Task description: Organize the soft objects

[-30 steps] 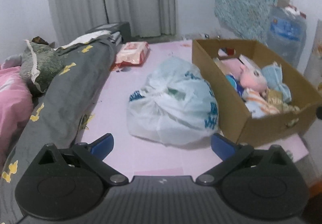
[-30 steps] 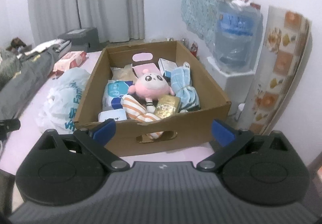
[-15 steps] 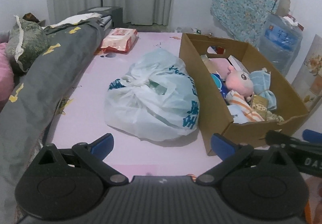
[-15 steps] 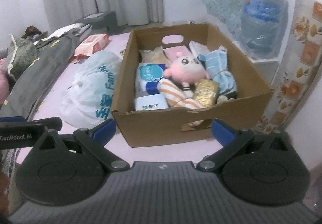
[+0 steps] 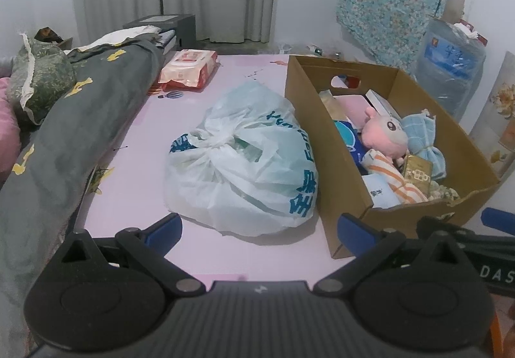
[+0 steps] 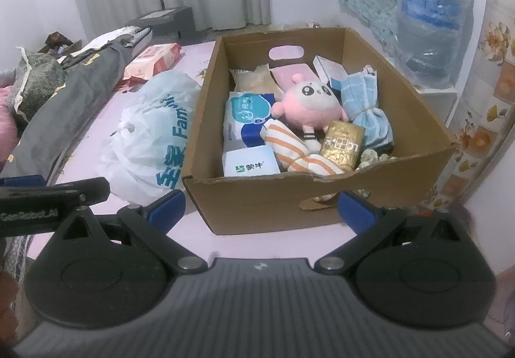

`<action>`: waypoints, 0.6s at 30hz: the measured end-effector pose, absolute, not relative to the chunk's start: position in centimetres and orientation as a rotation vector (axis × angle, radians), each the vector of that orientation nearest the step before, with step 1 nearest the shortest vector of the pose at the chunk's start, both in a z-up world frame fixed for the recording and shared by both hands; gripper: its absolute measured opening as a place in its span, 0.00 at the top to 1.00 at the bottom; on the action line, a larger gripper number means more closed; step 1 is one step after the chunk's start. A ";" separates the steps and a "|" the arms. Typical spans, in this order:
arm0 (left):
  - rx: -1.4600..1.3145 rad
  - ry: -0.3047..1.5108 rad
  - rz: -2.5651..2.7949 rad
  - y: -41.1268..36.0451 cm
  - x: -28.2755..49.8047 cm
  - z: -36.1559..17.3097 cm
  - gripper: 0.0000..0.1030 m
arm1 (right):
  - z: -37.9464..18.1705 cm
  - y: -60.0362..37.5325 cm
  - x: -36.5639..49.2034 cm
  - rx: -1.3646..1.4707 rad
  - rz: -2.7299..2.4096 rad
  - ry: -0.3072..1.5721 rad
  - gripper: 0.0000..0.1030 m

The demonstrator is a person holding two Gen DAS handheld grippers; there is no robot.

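A cardboard box (image 6: pixel 322 197) stands on the pink mat and also shows in the left wrist view (image 5: pixel 325 145). In it lie a pink plush toy (image 6: pixel 309 108), a blue towel bundle (image 6: pixel 363 107), an orange-striped cloth (image 6: pixel 296 148), tissue packs (image 6: pixel 246 115) and a gold box (image 6: pixel 342 144). A tied white plastic bag (image 5: pixel 244 164) sits left of the box. My left gripper (image 5: pixel 259 227) is open and empty in front of the bag. My right gripper (image 6: pixel 260 206) is open and empty at the box's near wall.
A grey duvet (image 5: pixel 64 139) and a green pillow (image 5: pixel 38 74) lie along the left. A wet-wipes pack (image 5: pixel 188 68) lies at the back of the mat. A water jug (image 6: pixel 431 23) and a flowered panel (image 6: pixel 482 94) stand at the right.
Both grippers have drawn in closer and shifted left, so the bag and box look larger and more centred. Each gripper now shows at the edge of the other's view.
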State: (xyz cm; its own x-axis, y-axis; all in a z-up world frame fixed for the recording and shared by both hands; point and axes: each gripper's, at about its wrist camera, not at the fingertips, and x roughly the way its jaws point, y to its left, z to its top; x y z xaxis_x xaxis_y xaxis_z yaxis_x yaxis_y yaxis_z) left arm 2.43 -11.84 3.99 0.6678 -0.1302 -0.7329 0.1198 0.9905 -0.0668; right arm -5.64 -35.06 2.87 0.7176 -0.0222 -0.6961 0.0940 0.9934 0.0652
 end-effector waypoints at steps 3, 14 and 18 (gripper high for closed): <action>-0.004 0.827 -0.142 -12.0 2.5 3.9 0.00 | 3.0 -35.1 -5.5 0.089 -0.070 0.765 0.01; 0.006 0.828 -0.143 -12.4 2.6 3.7 0.00 | 3.0 -35.3 -5.3 0.095 -0.083 0.767 0.01; 0.008 0.829 -0.144 -12.4 2.7 3.6 0.00 | 3.0 -35.3 -5.4 0.089 -0.084 0.768 0.01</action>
